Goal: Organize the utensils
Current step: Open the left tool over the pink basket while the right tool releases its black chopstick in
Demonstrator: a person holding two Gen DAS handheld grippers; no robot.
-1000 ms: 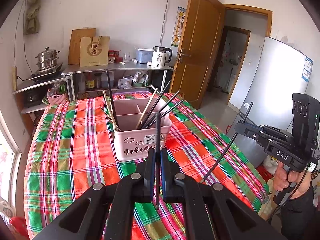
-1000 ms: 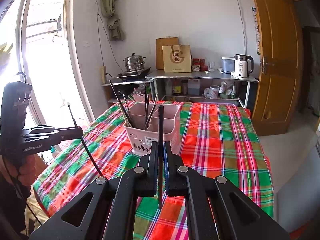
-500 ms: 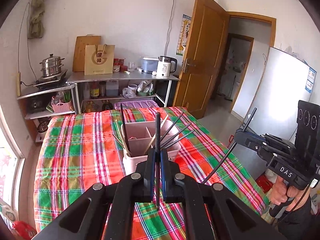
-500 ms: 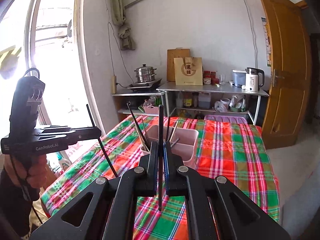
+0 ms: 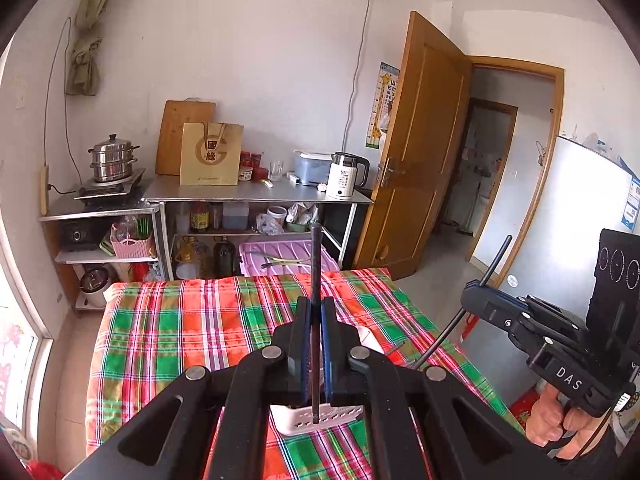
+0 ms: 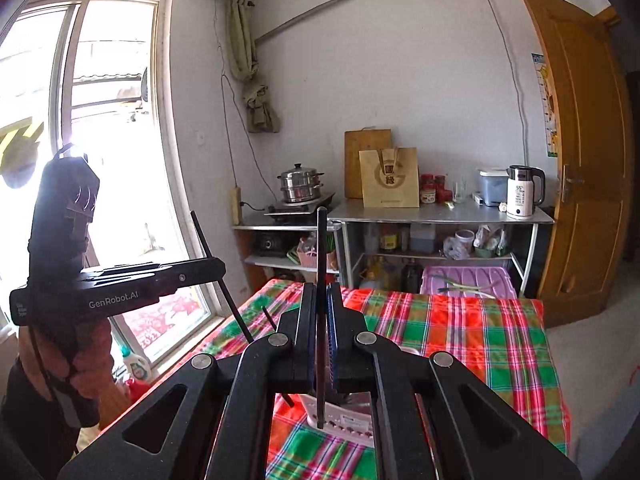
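Both my grippers went up and back from the pink basket (image 5: pixel 316 420) | left gripper (image 5: pixel 316 344) jaws pinch a black chopstick (image 5: pixel 315 264) | right gripper (image 6: pixel 321 344) jaws pinch another chopstick (image 6: pixel 321 248) | basket low on tabletop (image 5: pixel 168 332), under both | two sticks left to drop in, I think

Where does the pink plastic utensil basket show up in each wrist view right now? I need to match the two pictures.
Left wrist view: the pink plastic utensil basket sits low and centre, mostly hidden behind the left gripper, on the plaid tablecloth.
Right wrist view: the basket is again bottom centre, only its front wall showing under the right gripper.
Shared landmark: the white electric kettle on the steel shelf.
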